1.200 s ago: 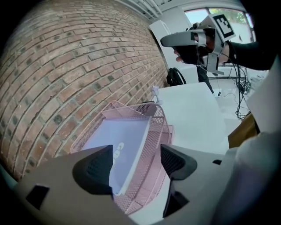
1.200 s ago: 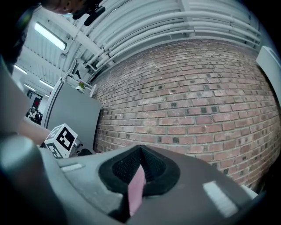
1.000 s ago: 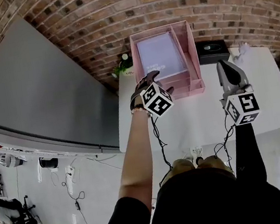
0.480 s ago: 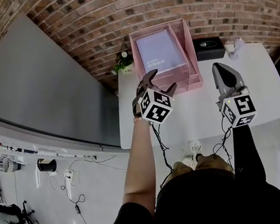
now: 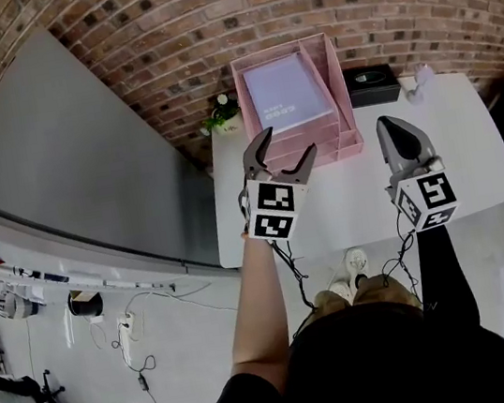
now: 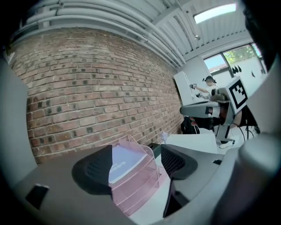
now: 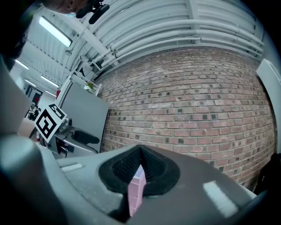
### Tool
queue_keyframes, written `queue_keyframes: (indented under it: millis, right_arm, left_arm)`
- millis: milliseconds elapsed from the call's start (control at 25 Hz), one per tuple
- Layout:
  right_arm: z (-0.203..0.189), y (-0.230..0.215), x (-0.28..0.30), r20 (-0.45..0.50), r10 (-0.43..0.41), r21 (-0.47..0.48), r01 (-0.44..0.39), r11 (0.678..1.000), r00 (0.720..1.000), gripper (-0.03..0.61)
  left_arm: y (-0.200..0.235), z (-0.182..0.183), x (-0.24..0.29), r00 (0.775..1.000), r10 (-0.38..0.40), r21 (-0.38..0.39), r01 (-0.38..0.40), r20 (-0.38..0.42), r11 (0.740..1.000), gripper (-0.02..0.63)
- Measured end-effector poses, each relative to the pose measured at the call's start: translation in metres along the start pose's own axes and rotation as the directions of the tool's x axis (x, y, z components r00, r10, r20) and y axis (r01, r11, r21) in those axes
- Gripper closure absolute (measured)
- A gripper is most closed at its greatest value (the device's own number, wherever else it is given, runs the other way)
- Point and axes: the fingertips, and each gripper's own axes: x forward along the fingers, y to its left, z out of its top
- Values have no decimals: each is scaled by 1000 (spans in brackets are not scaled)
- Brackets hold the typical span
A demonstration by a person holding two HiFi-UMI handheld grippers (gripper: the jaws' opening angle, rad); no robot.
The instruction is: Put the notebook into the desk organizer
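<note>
A pink mesh desk organizer stands at the back of the white table, against the brick wall. A lavender notebook lies flat in its top tray. My left gripper hovers open just in front of the organizer, holding nothing. In the left gripper view its jaws frame the organizer and the notebook. My right gripper is shut and empty, to the right of the organizer above the table. Through its narrow jaw gap, a pink sliver of the organizer shows.
A black box sits right of the organizer, with a crumpled white object beyond it. A small plant stands at the organizer's left. A large grey panel leans left of the table. The table's front edge is close to my feet.
My left gripper has drawn back from the organizer's front toward me, and its open jaws now show. The right gripper has barely shifted. The notebook stays in the top tray.
</note>
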Motion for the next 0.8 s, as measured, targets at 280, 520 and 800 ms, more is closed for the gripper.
queue_keyframes:
  millis: [280,520,800]
  right_arm:
    - [-1,6,2,-2,11,-1,-11,1000,1000,578]
    - [2,13,4,3,34,-18,-34,999,999,578]
    - [6,15,2,15,41,-14,-41,999,999,578]
  left_arm:
    - [10,18,-26,995,35,-66,-29,96,997,275]
    - [21,35,-39,980,95,-85,-81,176,993,276]
    - [19,41,-40,972,131,-79,-117,195,990,276]
